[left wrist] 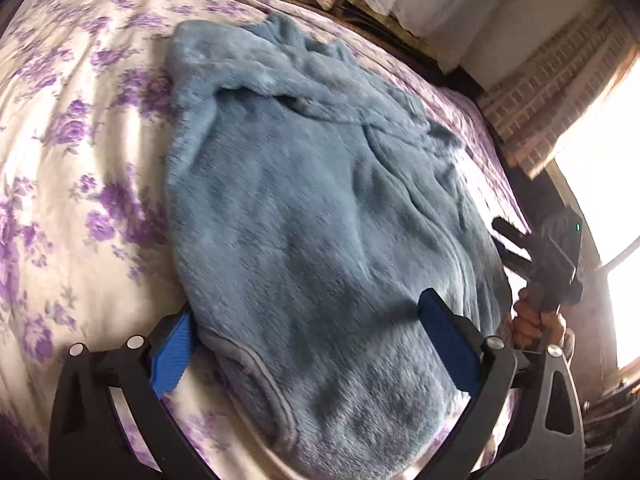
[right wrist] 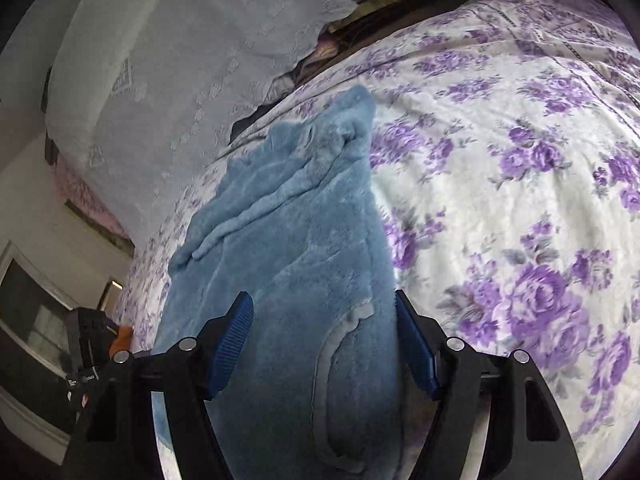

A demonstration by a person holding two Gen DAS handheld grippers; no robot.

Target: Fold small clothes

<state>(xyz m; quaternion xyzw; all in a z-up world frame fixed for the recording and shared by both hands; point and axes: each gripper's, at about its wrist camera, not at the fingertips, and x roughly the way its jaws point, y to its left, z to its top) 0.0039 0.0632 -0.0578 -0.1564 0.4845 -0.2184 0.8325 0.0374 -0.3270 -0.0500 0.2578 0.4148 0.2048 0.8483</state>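
Blue fleece garment (left wrist: pixel 320 200) lies spread, rumpled on bed (left wrist: pixel 80 140); folding barely begun. Left tongs (left wrist: pixel 312 332) and right tongs (right wrist: pixel 324 340) both apart, empty.

— Can you see the near hem of the blue fleece garment (left wrist: pixel 320 208)?
— No, it runs off at six o'clock in both views.
— And the right gripper (left wrist: pixel 516 248) at three o'clock?
— Blurred; its fingertips blend together. The window (left wrist: pixel 608 184) beyond is washed out, and the bedspread (right wrist: pixel 520 168) is cut off all round.
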